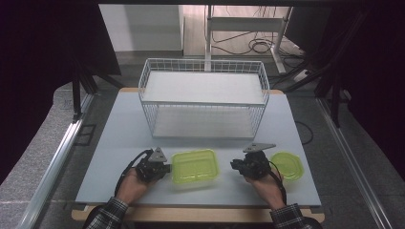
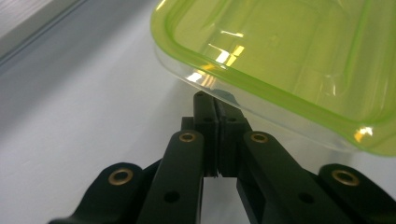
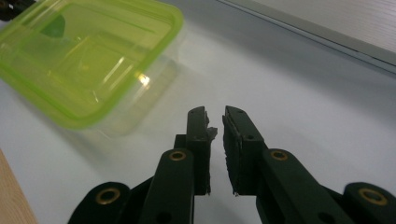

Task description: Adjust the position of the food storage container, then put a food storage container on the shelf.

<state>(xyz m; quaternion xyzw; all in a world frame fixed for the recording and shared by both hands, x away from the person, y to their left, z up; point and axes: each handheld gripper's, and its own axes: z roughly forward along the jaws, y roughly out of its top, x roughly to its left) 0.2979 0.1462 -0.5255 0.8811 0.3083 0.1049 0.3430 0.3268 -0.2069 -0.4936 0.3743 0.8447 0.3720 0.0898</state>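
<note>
Containers: two green-lidded clear tubs — a large square container (image 1: 195,165) mid-table and a small container (image 1: 287,165) to its right.
Basket: one white wire basket (image 1: 204,98) behind them.
Left gripper (image 2: 215,100): jaws pressed together, empty, tips at the large tub's wall.
Right gripper (image 3: 215,116): jaws a narrow slit apart, nothing held — between the tubs.

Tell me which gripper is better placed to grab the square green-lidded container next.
Probably left: the left gripper sits shut right at the container rim, while the right gripper, slightly open, is farther off.
</note>
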